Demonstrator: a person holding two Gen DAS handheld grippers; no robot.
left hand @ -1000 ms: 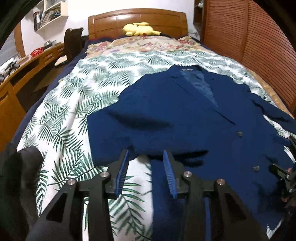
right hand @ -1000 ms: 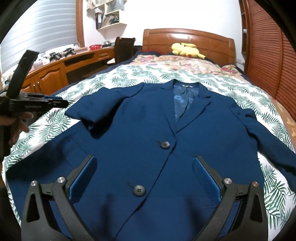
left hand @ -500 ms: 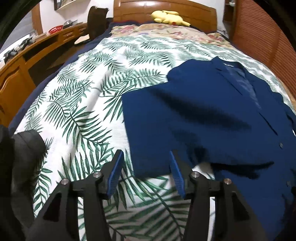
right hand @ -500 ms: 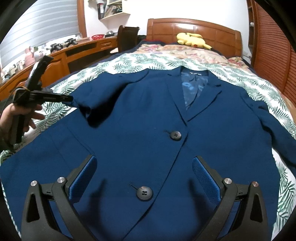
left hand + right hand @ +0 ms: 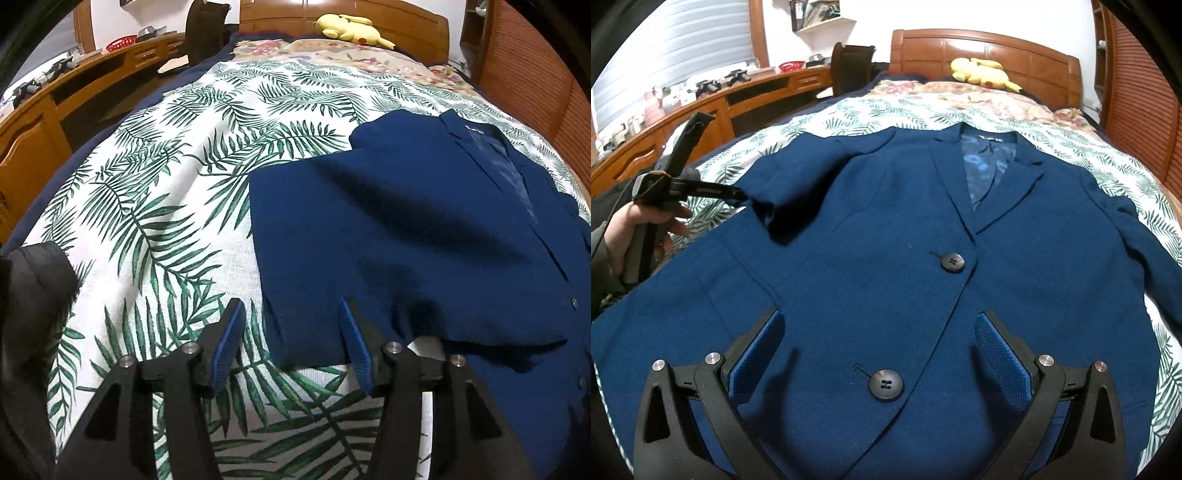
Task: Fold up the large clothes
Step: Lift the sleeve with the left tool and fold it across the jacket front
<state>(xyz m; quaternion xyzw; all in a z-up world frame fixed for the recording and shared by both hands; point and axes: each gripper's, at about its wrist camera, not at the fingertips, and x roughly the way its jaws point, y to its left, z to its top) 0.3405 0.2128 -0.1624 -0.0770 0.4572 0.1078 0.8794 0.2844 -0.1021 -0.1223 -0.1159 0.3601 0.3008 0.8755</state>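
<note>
Your left gripper (image 5: 291, 339) just dropped the sleeve (image 5: 314, 288) of the navy-blue woven blazer (image 5: 886, 240); jaws opening, nothing pinched. It's folded over the blazer's front on the leaf-print bedspread (image 5: 166, 221). Your right gripper (image 5: 879, 350) hovers wide open over the buttons, so the other sleeve's probably next.

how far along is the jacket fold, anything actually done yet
Early. Done: the navy jacket lies buttoned and face up on the leaf-print bedspread, with one sleeve folded across its front. In hand: the left gripper sits at that sleeve's cuff, jaws opening, seemingly letting go. The right gripper hovers open over the hem. Left: the other sleeve remains spread out, and the body is unfolded.
</note>
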